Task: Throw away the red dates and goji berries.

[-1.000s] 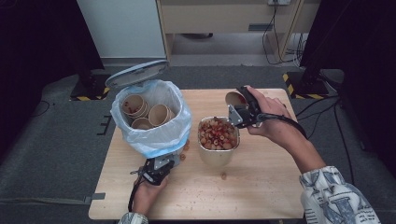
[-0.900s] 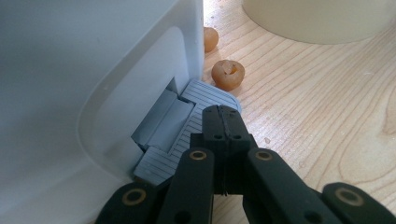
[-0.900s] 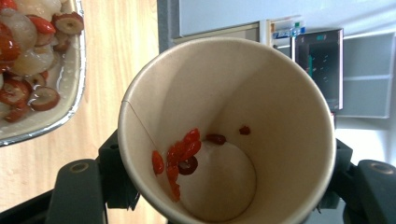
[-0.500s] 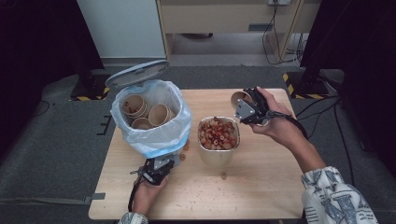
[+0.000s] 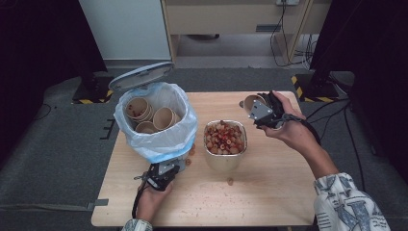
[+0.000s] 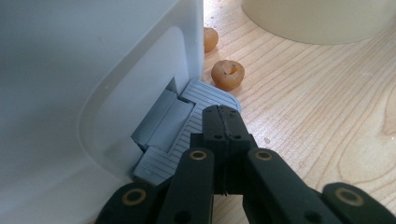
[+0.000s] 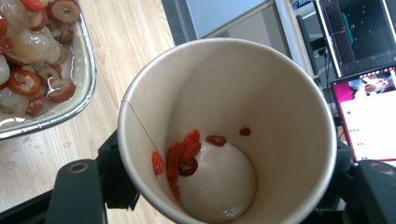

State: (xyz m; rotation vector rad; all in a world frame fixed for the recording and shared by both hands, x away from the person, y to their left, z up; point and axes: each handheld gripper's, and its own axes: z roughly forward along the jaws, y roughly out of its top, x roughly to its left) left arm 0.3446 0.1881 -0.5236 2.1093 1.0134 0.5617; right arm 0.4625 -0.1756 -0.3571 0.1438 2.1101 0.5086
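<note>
A white pedal bin (image 5: pixel 156 139) lined with a pale blue bag stands at the table's left with its lid (image 5: pixel 141 75) raised and several used paper cups inside. My left gripper (image 5: pixel 163 174) (image 6: pixel 223 119) is shut, its tips resting on the bin's grey pedal (image 6: pixel 180 123). A metal bowl (image 5: pixel 225 156) of red date slices and pale fruit sits mid-table. To its right my right gripper (image 5: pixel 256 109) is shut on a paper cup (image 5: pixel 250 102) (image 7: pixel 224 126), tilted, with red scraps and a white residue at its bottom.
Two brown round fruits (image 6: pixel 227 74) lie on the wood just beyond the pedal, and another loose piece (image 5: pixel 230 181) lies in front of the bowl. The bowl's rim (image 7: pixel 86 70) shows left of the cup. Cables and dark stands border the table's right.
My right gripper has carried the cup a little to the right, away from the bowl. The left gripper stays on the pedal and the lid stays up.
</note>
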